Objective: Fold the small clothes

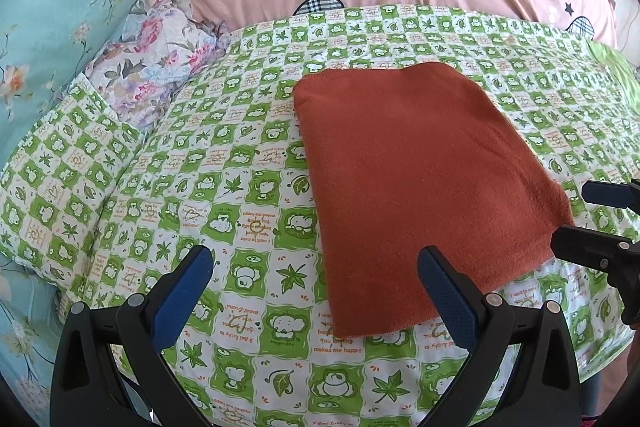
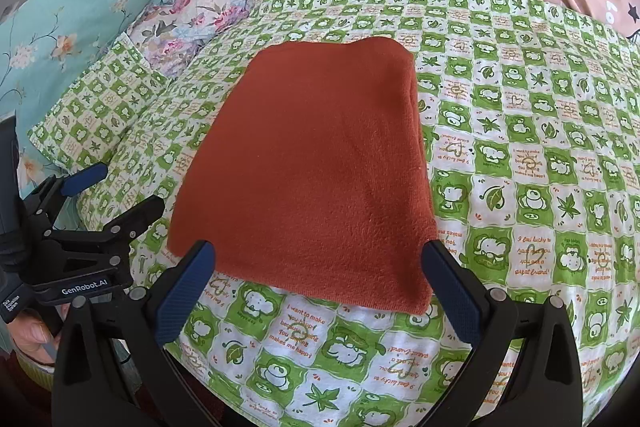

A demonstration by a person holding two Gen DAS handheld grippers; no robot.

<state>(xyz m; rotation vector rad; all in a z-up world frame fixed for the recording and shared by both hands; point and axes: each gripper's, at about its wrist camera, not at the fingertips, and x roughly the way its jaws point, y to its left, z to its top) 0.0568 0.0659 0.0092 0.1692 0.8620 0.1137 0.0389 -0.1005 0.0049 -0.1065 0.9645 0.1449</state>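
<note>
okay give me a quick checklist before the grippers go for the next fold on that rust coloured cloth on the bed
1. Left gripper open and empty: ok.
2. Right gripper open and empty: ok.
3. Rust cloth lying flat on the green checked sheet: ok.
4. Nothing on top of the cloth: ok.
5. Near edge of the cloth within the right gripper's span: ok.
6. How many layers the cloth already has: cannot tell.
</note>
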